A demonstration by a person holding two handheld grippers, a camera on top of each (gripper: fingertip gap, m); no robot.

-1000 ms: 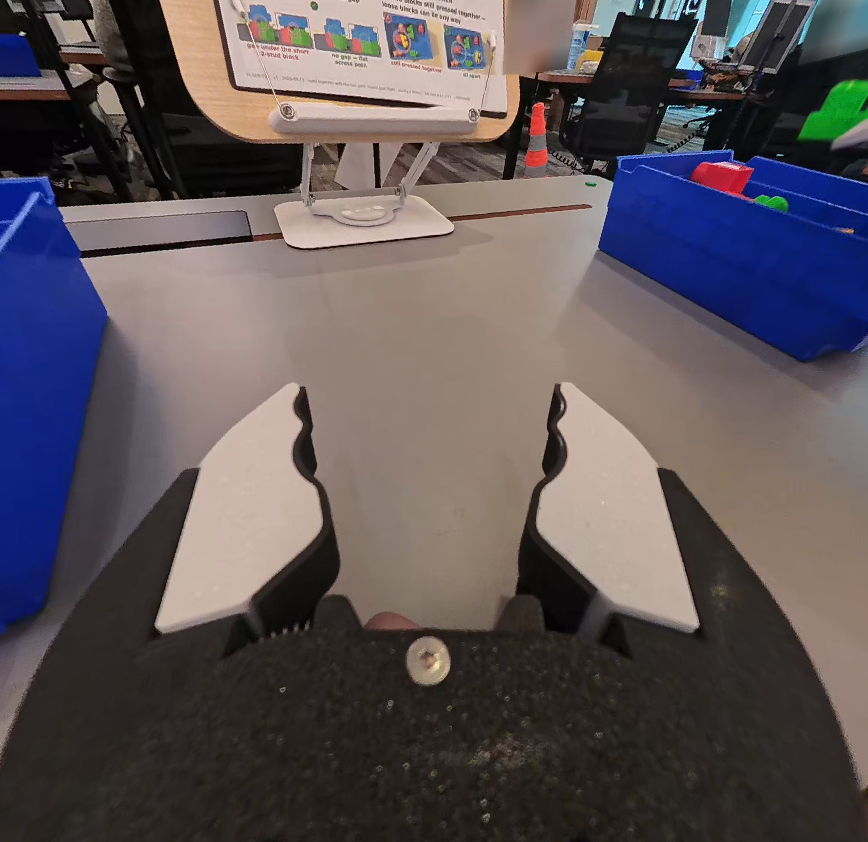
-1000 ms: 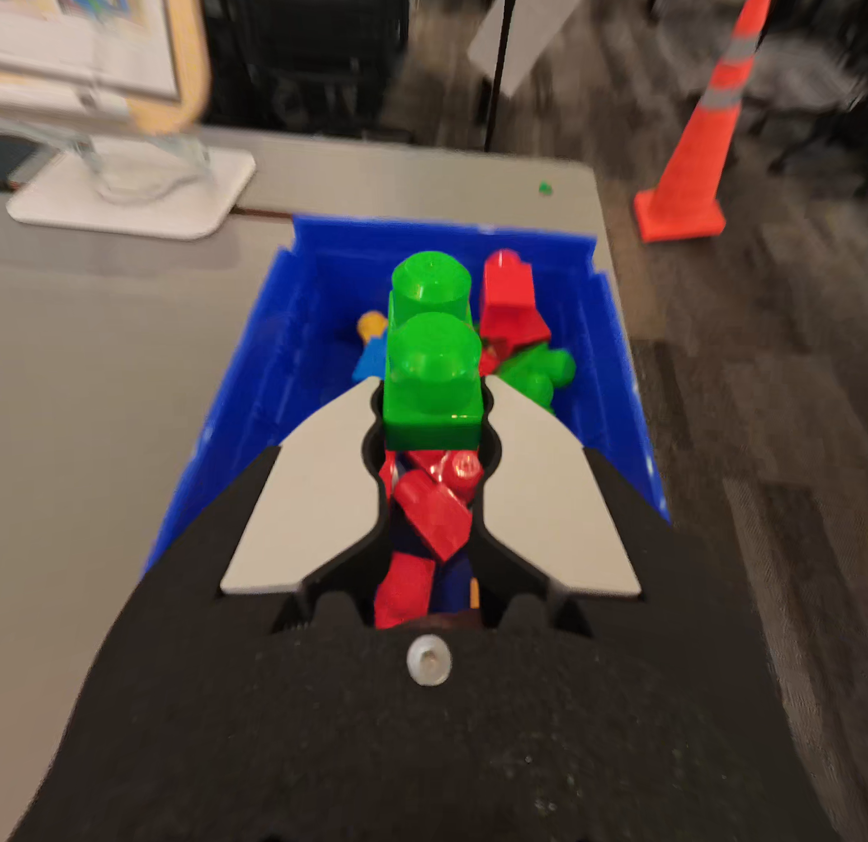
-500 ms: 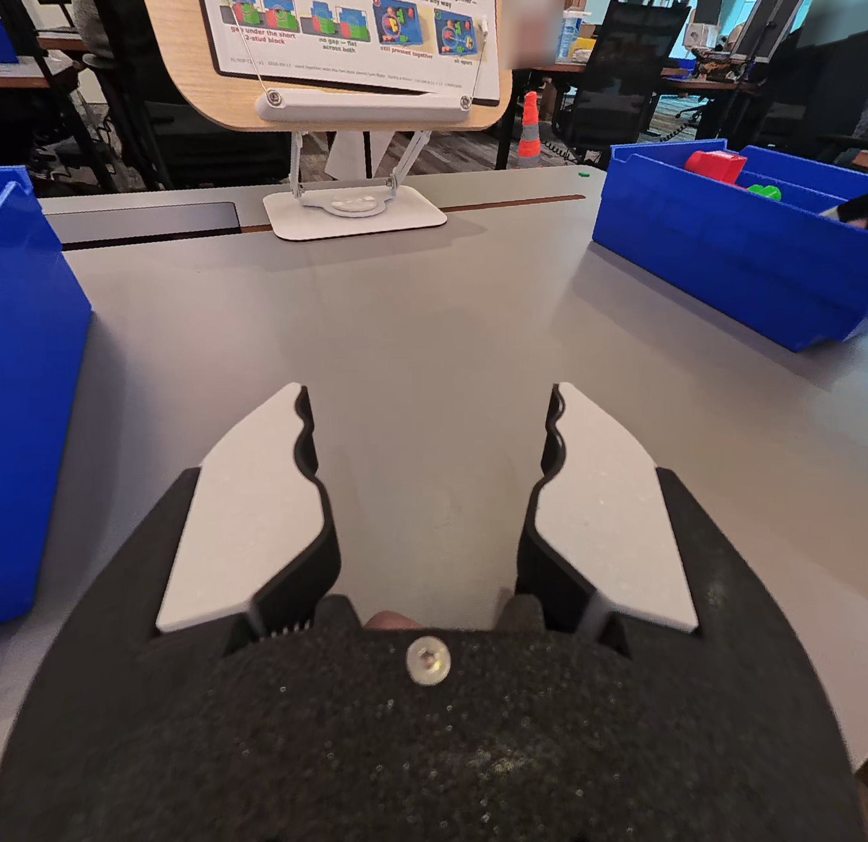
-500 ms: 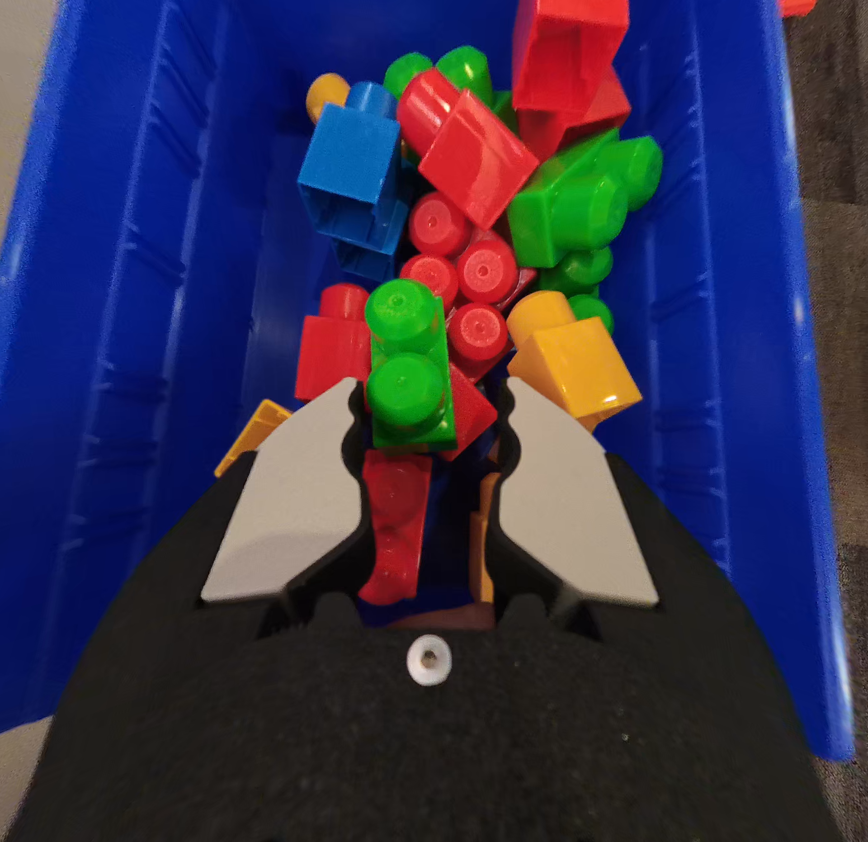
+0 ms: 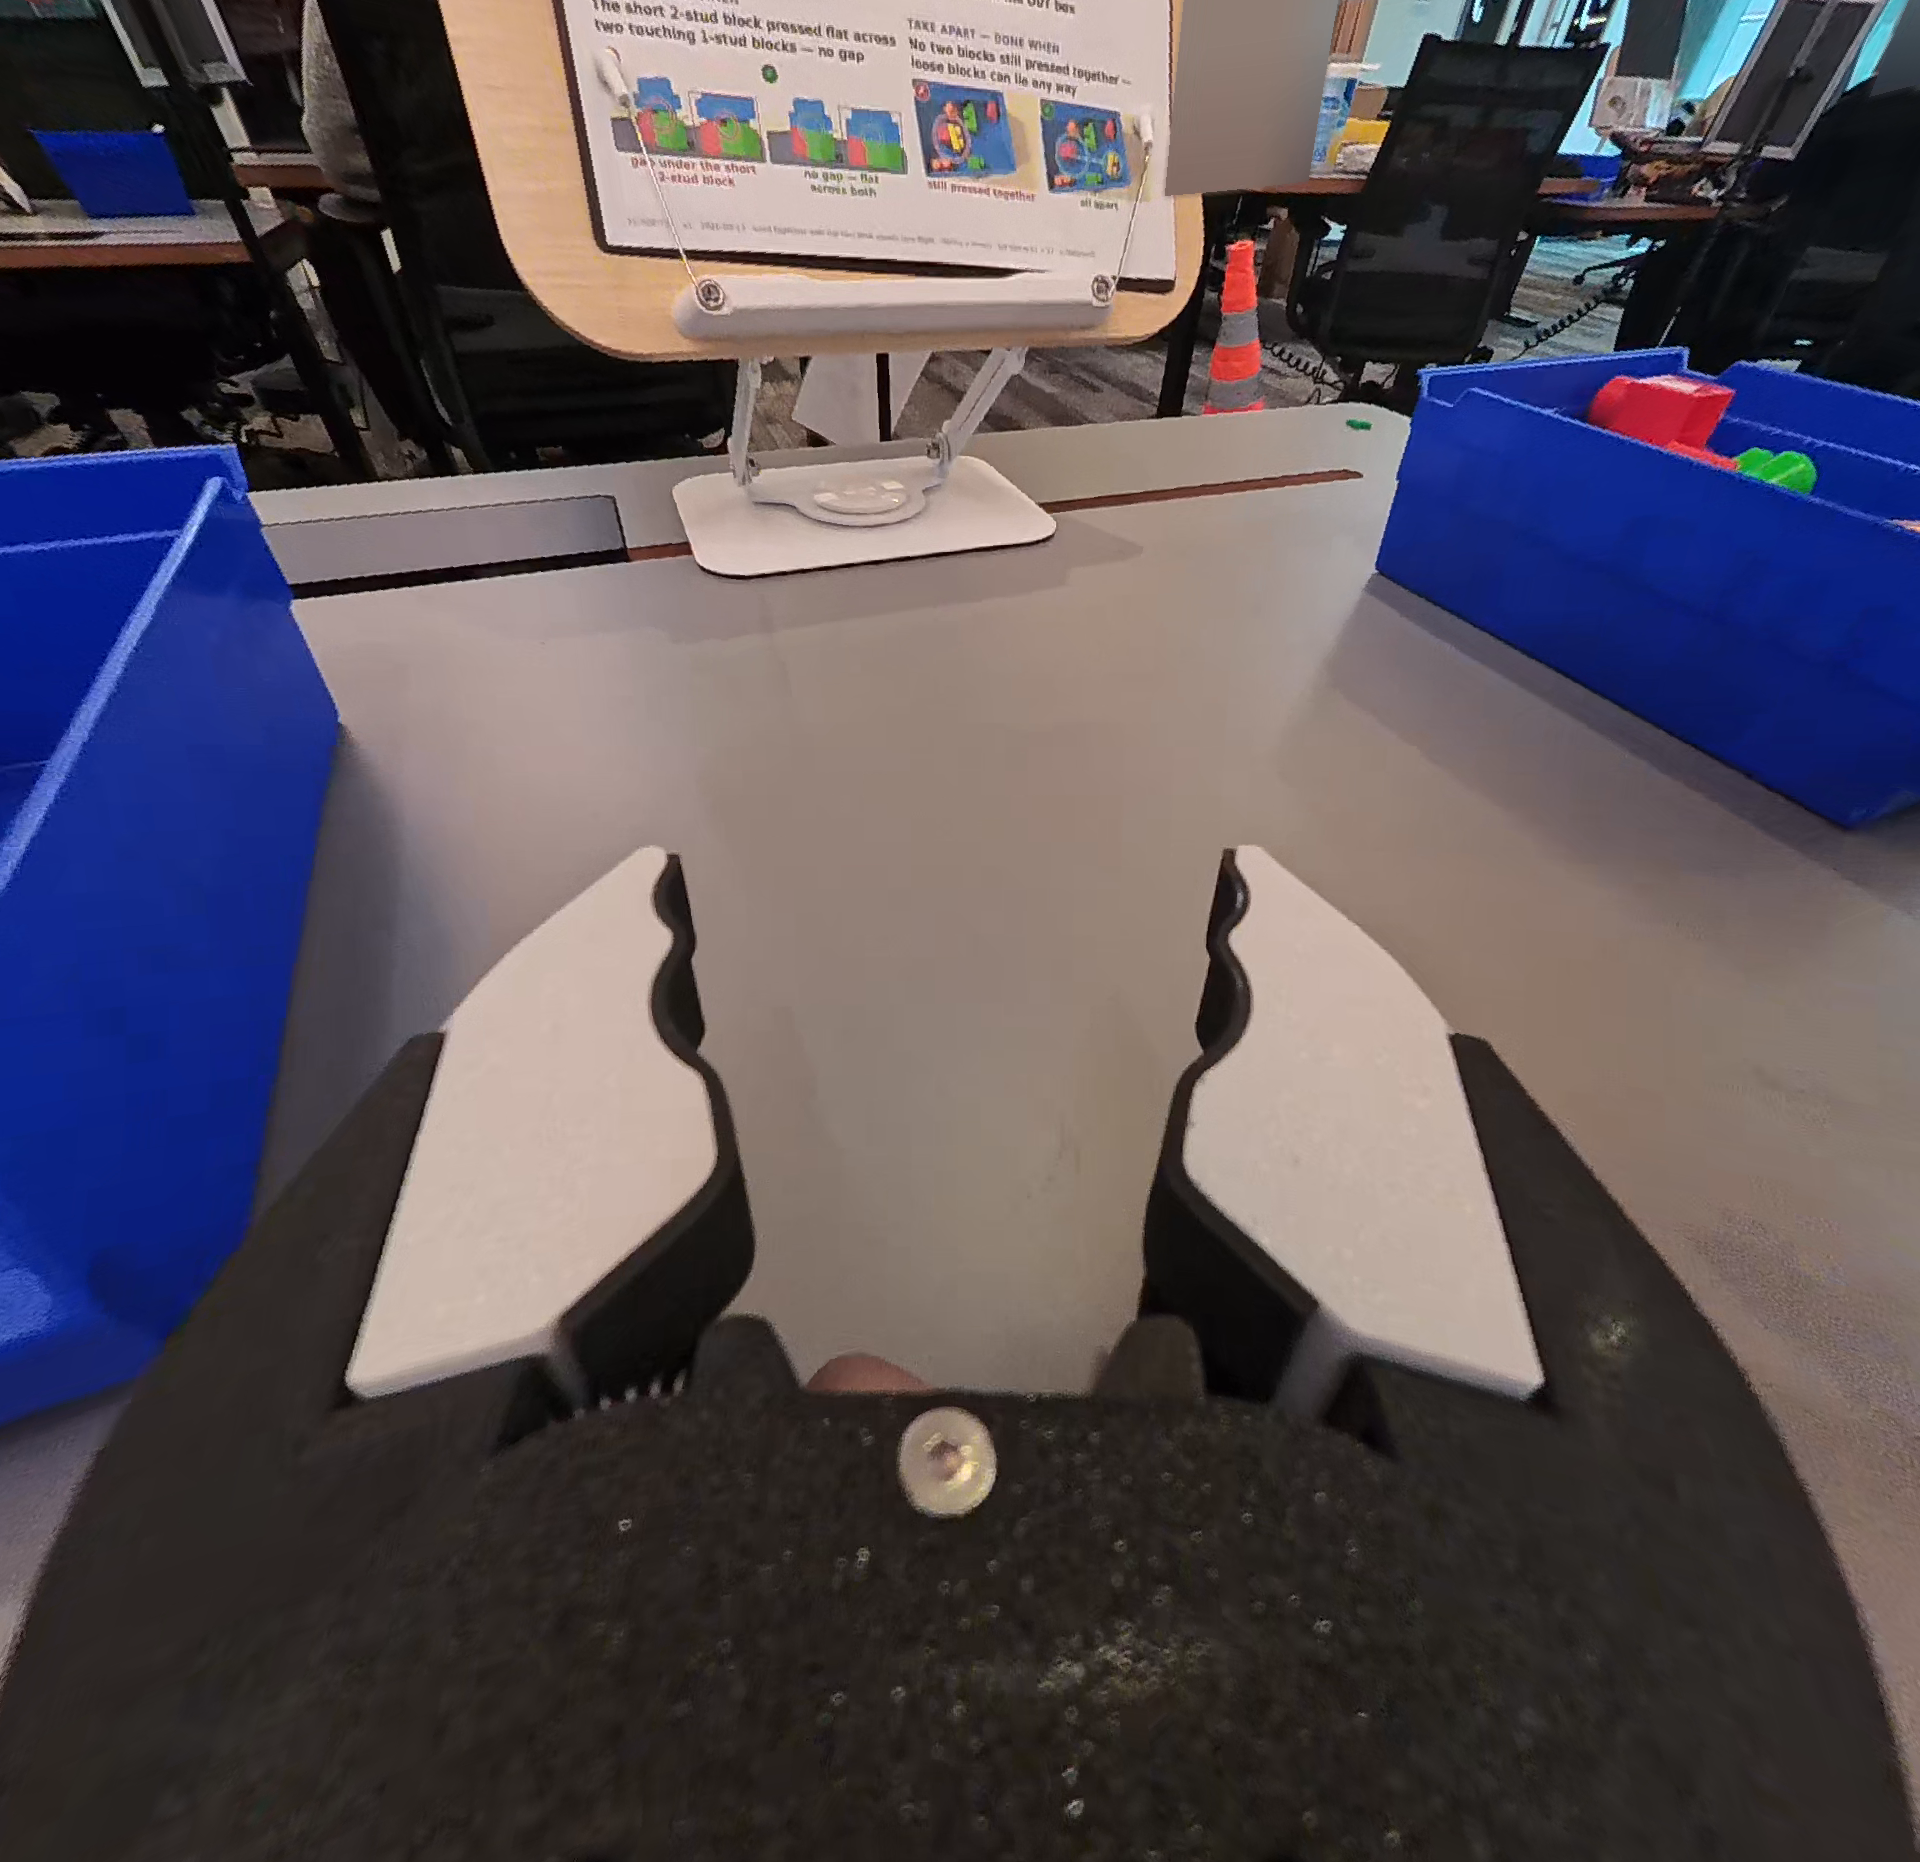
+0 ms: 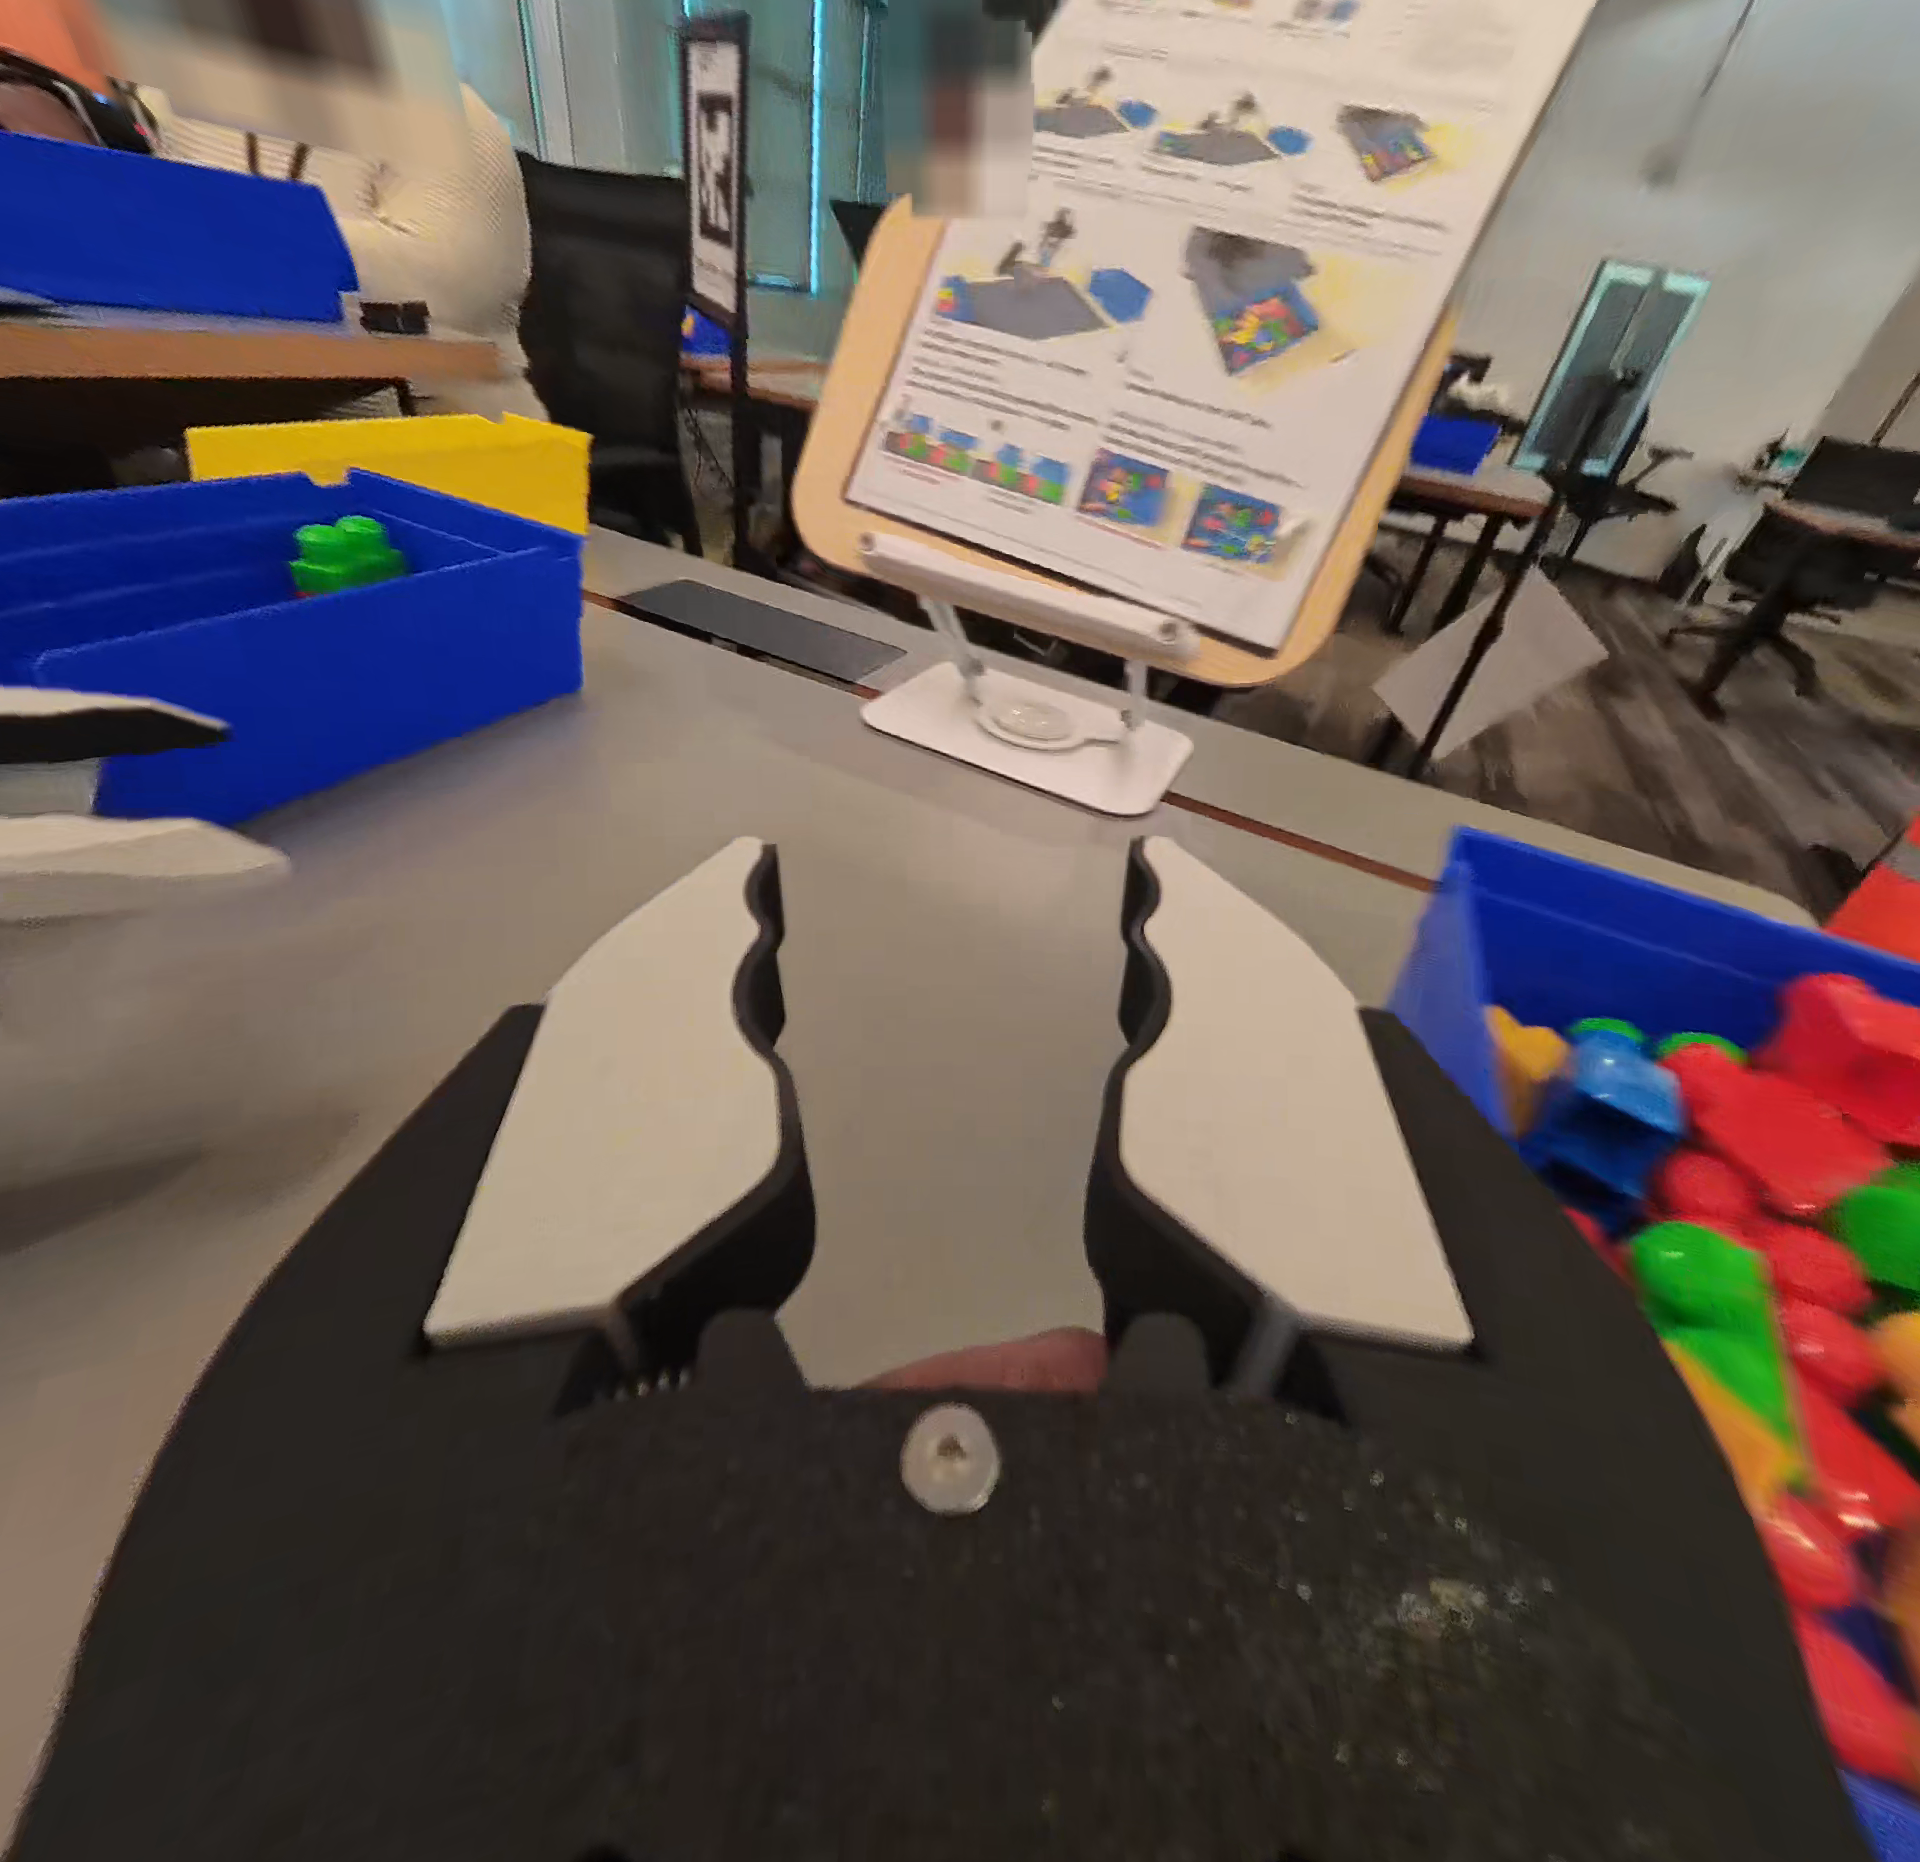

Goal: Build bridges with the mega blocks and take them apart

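— Fingers first, left to right? Left gripper [image 5: 951, 903]: spread wide, nothing between, hovering over bare grey table [image 5: 935, 732], same as a second ago.

— Left bin [image 6: 312, 659]?

— Blue, holds one green block [image 6: 343, 557]. The instruction stand [image 5: 862, 508] sits at the table's far edge, centre.

— And the right gripper [image 6: 951, 893]?

— Released now, empty, swung out over the table. A second ago it was clamped on a green two-stud block above the right bin [image 6: 1455, 939]; half a second ago it was letting go inside. That block is back among the mixed blocks [image 6: 1745, 1137], just right of the fingers.

— Meaning?

— Probably take-apart finished, or the pick was rejected. No bridge on the table; building starts fresh.
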